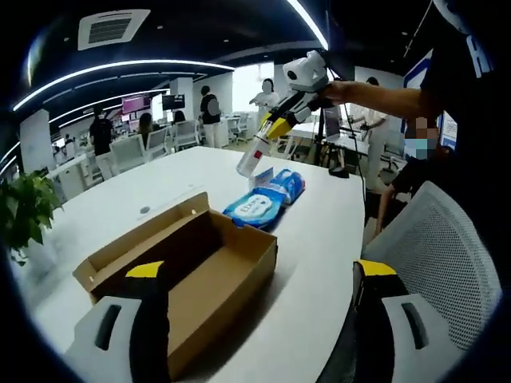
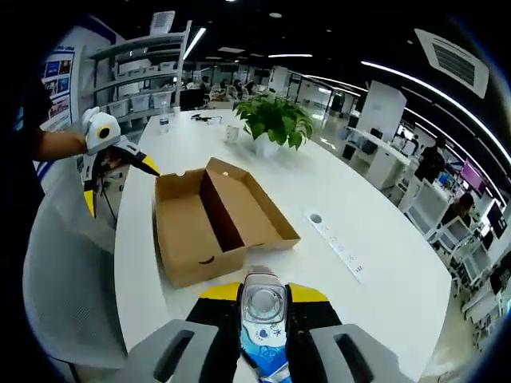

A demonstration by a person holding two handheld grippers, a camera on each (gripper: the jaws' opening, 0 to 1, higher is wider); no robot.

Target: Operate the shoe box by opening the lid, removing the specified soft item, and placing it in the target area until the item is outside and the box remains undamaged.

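Soft pack lifted clear of the open shoe box, carried toward the other packs on the desk.

The shoe box (image 1: 188, 267) lies open on the white desk (image 1: 311, 263), lid folded flat beside the tray, so its inside is bare and free to reach. The right gripper (image 1: 257, 157) is raised above the far side of the desk on an outstretched arm, tilted downward, its jaws closed on a white-and-blue soft pack (image 2: 264, 319) that hangs over two blue packs (image 1: 266, 199) lying just beyond the box; that spot looks like the target area. The left gripper (image 1: 263, 275) hovers low at the near end of the box, jaws spread wide with nothing between them, likely ready to steady the cardboard.
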